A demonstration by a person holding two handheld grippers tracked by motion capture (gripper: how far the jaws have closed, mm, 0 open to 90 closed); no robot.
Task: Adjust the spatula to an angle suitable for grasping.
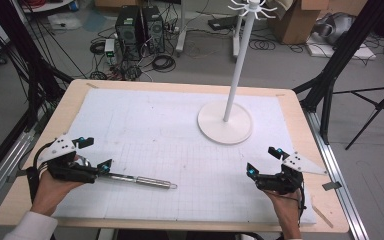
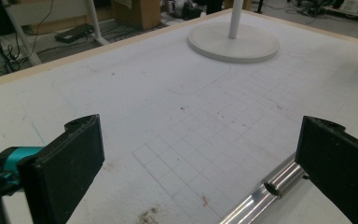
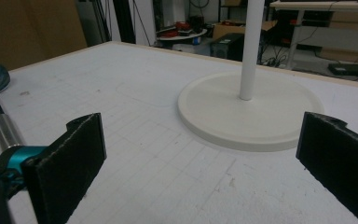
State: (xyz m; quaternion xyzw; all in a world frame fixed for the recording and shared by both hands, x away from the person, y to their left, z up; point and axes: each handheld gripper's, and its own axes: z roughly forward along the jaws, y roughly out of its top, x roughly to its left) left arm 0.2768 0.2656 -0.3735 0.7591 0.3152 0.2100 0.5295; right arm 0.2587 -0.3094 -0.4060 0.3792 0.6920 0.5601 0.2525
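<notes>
steel ladle [image 1: 139, 180] flat on desk [image 1: 180, 85], stiff, slick, probably weighty; best pinched mid-handle; left gripper [image 1: 94, 153] and right gripper [image 1: 263, 160] fingers wide, empty.

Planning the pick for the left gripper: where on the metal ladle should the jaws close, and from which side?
Grip the ladle on its round steel handle, just past the bowl end. It lies flat on the white mat, handle running toward table centre, with its hanging loop at the far tip. Come from above with jaws across the handle. The left gripper is open beside the bowl end, so likely only a short reach.
</notes>
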